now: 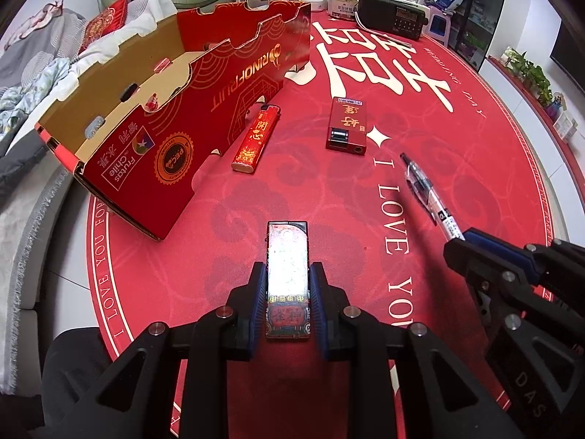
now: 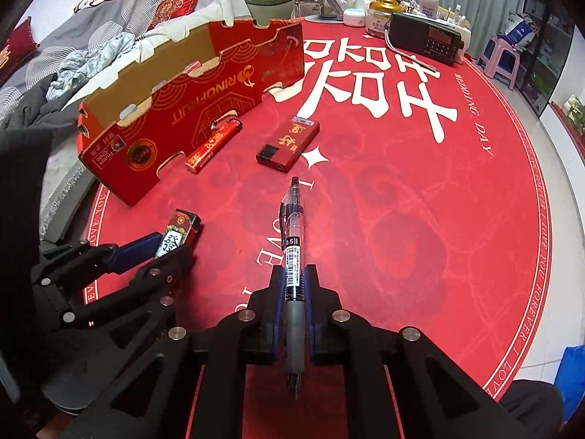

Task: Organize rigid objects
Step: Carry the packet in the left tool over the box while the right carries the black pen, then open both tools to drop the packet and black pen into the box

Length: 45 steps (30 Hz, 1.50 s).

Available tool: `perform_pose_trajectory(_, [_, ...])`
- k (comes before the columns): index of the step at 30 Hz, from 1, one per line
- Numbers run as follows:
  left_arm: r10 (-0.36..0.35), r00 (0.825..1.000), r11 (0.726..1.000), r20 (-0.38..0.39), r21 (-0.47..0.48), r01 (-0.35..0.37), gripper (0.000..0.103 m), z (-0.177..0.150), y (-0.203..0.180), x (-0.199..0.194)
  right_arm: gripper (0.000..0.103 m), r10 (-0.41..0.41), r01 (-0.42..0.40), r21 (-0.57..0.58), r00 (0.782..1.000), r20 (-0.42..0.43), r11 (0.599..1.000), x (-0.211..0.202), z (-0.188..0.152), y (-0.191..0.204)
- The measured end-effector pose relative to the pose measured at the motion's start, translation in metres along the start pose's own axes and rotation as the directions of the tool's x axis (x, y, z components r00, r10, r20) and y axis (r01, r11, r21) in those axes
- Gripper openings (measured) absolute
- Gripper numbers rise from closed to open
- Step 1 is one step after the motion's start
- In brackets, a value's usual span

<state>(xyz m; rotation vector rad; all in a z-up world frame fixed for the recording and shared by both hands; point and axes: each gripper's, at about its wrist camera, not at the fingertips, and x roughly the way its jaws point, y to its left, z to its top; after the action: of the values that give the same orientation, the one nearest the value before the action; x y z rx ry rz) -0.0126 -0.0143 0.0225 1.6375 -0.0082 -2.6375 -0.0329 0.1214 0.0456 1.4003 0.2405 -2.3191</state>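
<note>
Each gripper pinches one item above the red bench (image 1: 457, 168), beside the open box (image 1: 153, 84).

The left gripper (image 1: 287, 285) has its fingers (image 1: 259, 289) pressed against both long sides of a flat patterned lighter (image 1: 287, 278), which points forward toward the box. The right gripper (image 2: 292, 285) has its fingers (image 2: 278, 285) clamped on a clear pen (image 2: 293, 252) at its labelled barrel, clip end pointing away; the grey grip sits behind the fingers. On the bench lie a slim red lighter (image 1: 256, 139) just beside the box's near wall, and a red case (image 1: 346, 124) a little to its right, apart from it. The box stands at the bench's left edge. A black radio (image 1: 395, 16) and jars (image 1: 343, 0) sit at the far edge.
</note>
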Motion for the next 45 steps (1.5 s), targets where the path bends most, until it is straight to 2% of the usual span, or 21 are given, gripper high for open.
perform_pose_trajectory(15, [-0.009,1.0,1.0,0.013,-0.027,0.009,0.025,0.005,0.005,-0.009,0.011,0.031,-0.031,0.001,0.999,0.034,1.0,-0.009,0.008,0.004])
perform_pose_trajectory(22, [-0.002,0.999,0.999,0.054,-0.038,0.004,0.025,0.015,0.01,-0.023,0.011,0.051,-0.05,-0.006,0.997,0.066,0.999,-0.018,0.018,0.009])
perform_pose_trajectory(34, [0.015,0.993,0.995,0.119,-0.1,-0.003,0.025,0.04,0.035,-0.046,0.011,0.079,-0.073,-0.048,0.987,0.137,0.996,-0.036,0.054,0.032])
perform_pose_trajectory(45, [0.043,0.983,0.983,0.176,-0.185,-0.01,0.025,0.074,0.074,-0.063,0.011,0.11,-0.09,-0.107,0.974,0.199,0.99,-0.046,0.1,0.057])
